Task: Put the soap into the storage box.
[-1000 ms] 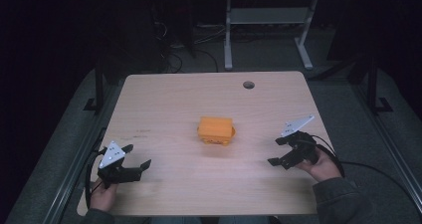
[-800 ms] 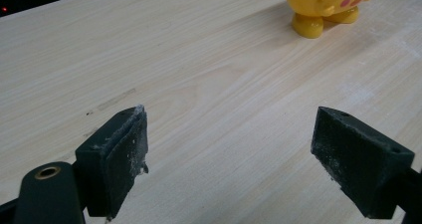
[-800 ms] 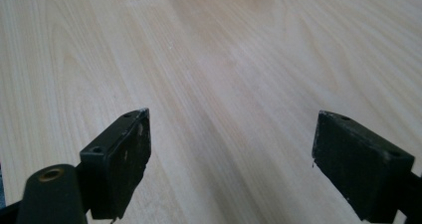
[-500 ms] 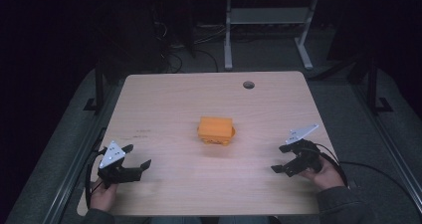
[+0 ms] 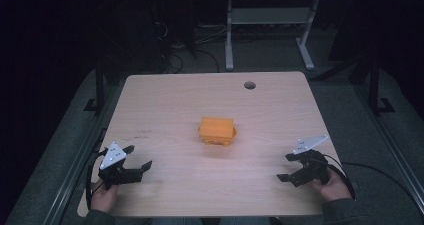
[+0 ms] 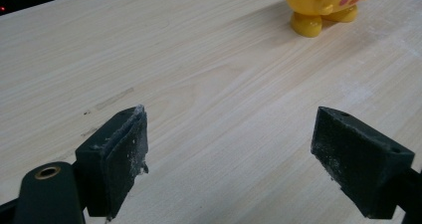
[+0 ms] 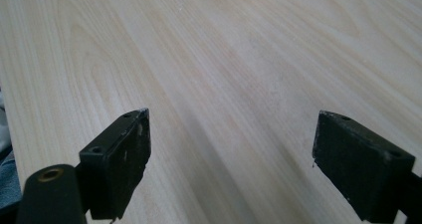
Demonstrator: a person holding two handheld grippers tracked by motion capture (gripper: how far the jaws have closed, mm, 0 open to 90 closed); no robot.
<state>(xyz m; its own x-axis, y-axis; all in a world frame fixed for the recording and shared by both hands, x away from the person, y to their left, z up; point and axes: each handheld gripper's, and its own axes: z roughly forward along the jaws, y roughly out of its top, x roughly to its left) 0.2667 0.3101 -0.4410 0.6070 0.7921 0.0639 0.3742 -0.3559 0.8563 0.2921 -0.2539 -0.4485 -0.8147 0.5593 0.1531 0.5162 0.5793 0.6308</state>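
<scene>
Two grippers sit low over the wooden table (image 5: 165, 110) near its front edge, well apart. The left gripper (image 5: 138, 157) has its jaws spread wide with nothing between them, and so does the right gripper (image 5: 286, 167). Between them, farther back at the table's middle, stands a yellow toy (image 5: 217, 131).

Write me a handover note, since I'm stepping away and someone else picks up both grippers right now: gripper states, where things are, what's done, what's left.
Left gripper: open, holding nothing, low over the near left part of the table.
Right gripper: open, holding nothing, near the right edge.
Yellow toy: stands mid-table between the two grippers, touched by neither; the left gripper view shows it ahead, to the right.
Done: nothing visible yet.
Left: probably reach in and grasp the toy.
</scene>
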